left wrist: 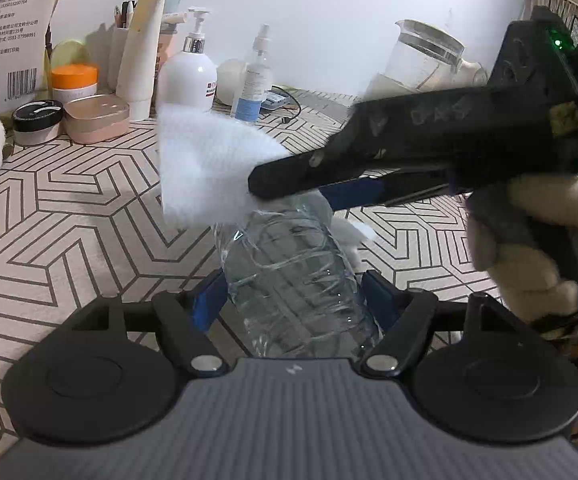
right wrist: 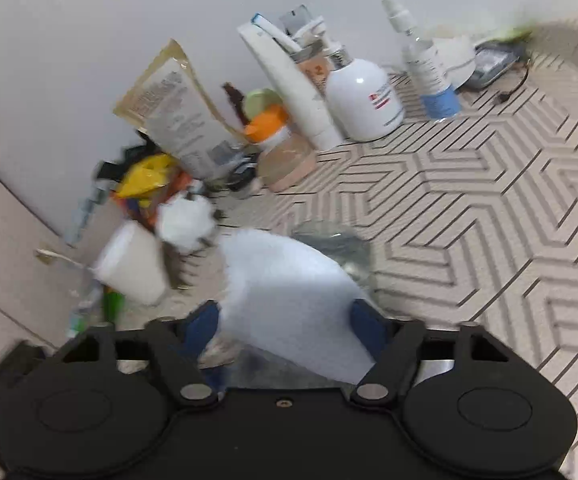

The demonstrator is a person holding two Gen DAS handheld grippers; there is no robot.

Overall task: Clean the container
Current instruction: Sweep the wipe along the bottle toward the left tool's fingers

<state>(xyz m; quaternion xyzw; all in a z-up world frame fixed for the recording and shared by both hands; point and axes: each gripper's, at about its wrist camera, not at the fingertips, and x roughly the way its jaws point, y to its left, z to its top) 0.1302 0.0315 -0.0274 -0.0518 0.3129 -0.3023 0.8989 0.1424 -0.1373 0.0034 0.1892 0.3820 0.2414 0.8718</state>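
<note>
Left gripper (left wrist: 295,300) clamps the clear bottle (left wrist: 289,280) pointing away (slightly crumpled); right gripper (right wrist: 285,332) pinches white cloth (right wrist: 289,300)

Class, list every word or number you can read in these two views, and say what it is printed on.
"0591-37998991": on the printed packet, left wrist view.
Its other print: too small to read.
Red label on the pump bottle: blurred.
Label on the spray bottle: blurred.

The bench (left wrist: 89,216) wears a beige cover with dark geometric lines. Along its far edge by the wall stand a white pump bottle (left wrist: 189,76), a spray bottle (left wrist: 253,80), an orange-lidded jar (left wrist: 75,82), a pink case (left wrist: 97,118) and a glass jug (left wrist: 421,56).
</note>
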